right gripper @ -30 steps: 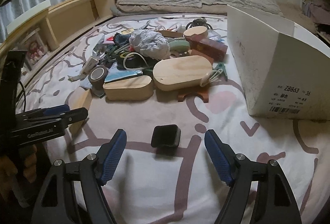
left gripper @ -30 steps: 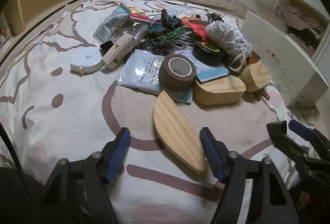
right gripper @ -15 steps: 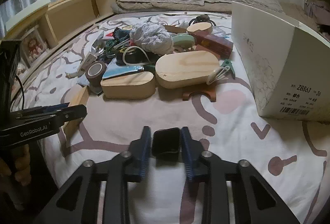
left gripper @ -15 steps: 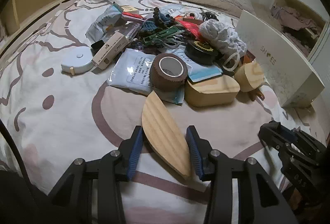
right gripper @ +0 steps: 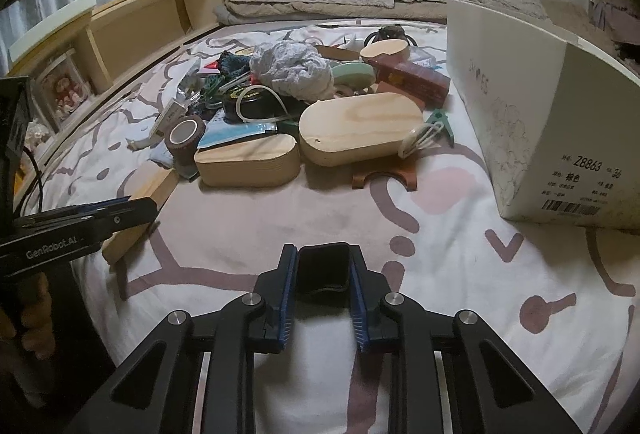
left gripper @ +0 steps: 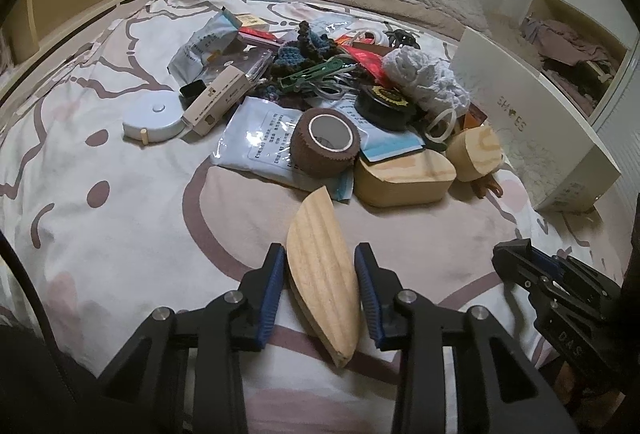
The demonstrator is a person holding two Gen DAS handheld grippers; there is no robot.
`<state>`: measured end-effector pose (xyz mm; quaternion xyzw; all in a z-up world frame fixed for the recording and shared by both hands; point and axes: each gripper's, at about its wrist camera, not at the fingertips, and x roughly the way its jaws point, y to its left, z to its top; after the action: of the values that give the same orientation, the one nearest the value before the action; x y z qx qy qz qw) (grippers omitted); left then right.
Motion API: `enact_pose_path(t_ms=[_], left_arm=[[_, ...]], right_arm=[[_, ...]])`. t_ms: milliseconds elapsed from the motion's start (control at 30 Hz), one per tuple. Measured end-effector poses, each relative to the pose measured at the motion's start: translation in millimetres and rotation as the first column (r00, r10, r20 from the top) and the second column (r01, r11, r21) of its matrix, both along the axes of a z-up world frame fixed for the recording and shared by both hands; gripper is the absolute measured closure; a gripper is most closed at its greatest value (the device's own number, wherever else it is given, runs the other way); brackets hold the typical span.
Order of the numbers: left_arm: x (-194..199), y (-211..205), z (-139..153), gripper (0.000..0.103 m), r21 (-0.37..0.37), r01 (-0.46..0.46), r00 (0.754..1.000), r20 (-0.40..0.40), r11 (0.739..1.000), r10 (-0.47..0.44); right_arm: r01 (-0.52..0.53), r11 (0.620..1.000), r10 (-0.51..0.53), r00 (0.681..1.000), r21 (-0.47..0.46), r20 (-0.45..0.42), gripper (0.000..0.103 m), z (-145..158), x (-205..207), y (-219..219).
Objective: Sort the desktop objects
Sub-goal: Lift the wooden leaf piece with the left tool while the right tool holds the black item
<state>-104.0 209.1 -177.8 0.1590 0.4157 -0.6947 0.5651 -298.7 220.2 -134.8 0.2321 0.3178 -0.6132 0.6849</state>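
left wrist: left gripper [left gripper: 320, 290] fingers closing on wood lid [left gripper: 322, 282] lying on bed [left gripper: 120, 218], both pads against its edges; shoebox [left gripper: 532, 130] right, inside hidden | right wrist: right gripper [right gripper: 323, 274] fingers pinching black cup [right gripper: 323, 268] on bed; wood boxes [right gripper: 248, 164] in clutter beyond

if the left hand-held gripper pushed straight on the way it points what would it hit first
Probably the brown tape roll atop the plastic packet, beyond the wooden leaf-shaped piece its closing jaws touch; depth is unclear, and pointing downward it might meet the bedspread first.
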Motion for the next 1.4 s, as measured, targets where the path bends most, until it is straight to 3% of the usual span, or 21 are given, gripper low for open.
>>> enact_pose_path(t_ms=[333,900,1033,1400], left_arm=[[-1,4,5,0.068,-0.021,0.013,1.0,-0.003,1.0,-0.013],[-7,-12,-8,0.068,0.043,-0.006,1.0,0.028,0.999,0.005],[-10,-13,-8,0.07,0.03,0.019,0.998,0.056,0.999,-0.02],[-8,-5,1,0.07,0.009,0.032,0.999,0.027,0.999,-0.032]], right_arm=[[-0.006,1.0,0.006,1.0,-0.004,-0.001,0.078,1,1,5],[-0.006,1.0,0.006,1.0,-0.005,-0.022,0.078,-6,2,5],[-0.007,1.0,0.007,1.0,-0.007,-0.026,0.078,-6,2,5],[0.002,0.999,-0.003,1.0,-0.034,-0.011,0.078,4,-3,9]])
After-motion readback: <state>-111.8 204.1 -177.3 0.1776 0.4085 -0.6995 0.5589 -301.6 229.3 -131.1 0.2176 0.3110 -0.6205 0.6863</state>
